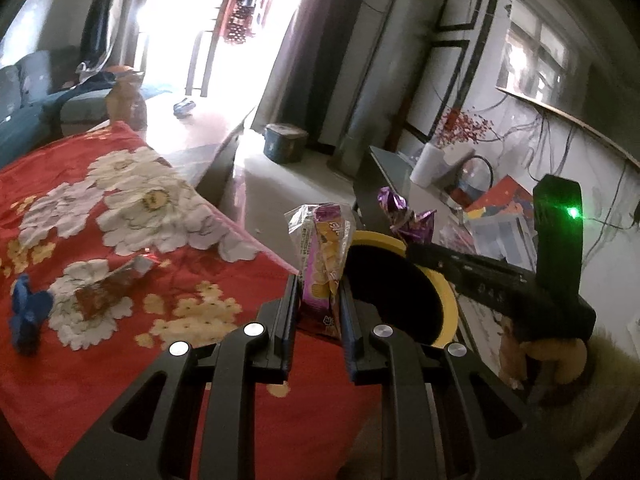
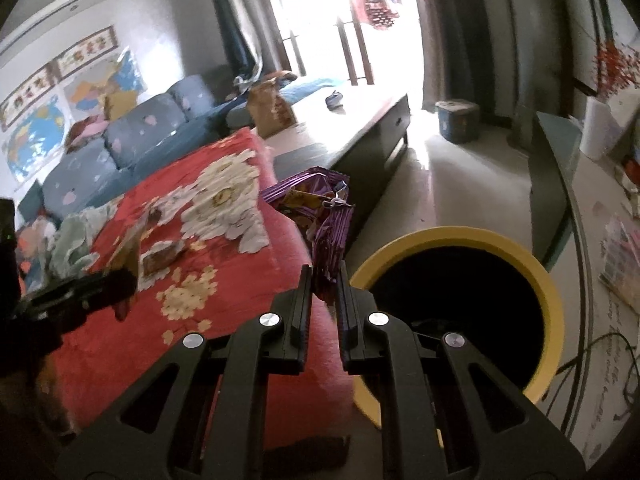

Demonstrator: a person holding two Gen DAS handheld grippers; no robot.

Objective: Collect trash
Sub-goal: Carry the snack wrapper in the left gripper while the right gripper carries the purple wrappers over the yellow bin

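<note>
My left gripper (image 1: 318,284) is shut on a pink and orange snack packet (image 1: 322,256) that stands up between its fingers, at the near edge of the yellow-rimmed bin (image 1: 446,300). My right gripper (image 2: 325,276) is shut on a crumpled purple foil wrapper (image 2: 326,220), held left of the bin's yellow rim (image 2: 460,236). The bin's inside is black. In the left wrist view the purple wrapper (image 1: 404,216) hangs over the bin's far side. A brown wrapper (image 1: 106,292) lies on the red flowered blanket (image 1: 120,360).
A blue object (image 1: 26,316) lies at the blanket's left edge. A low dark table (image 2: 372,120) holds a brown paper bag (image 2: 268,110). A blue sofa (image 2: 132,136) stands behind, a lidded tub (image 2: 456,120) on the floor, a cluttered glass shelf (image 2: 576,208) at right.
</note>
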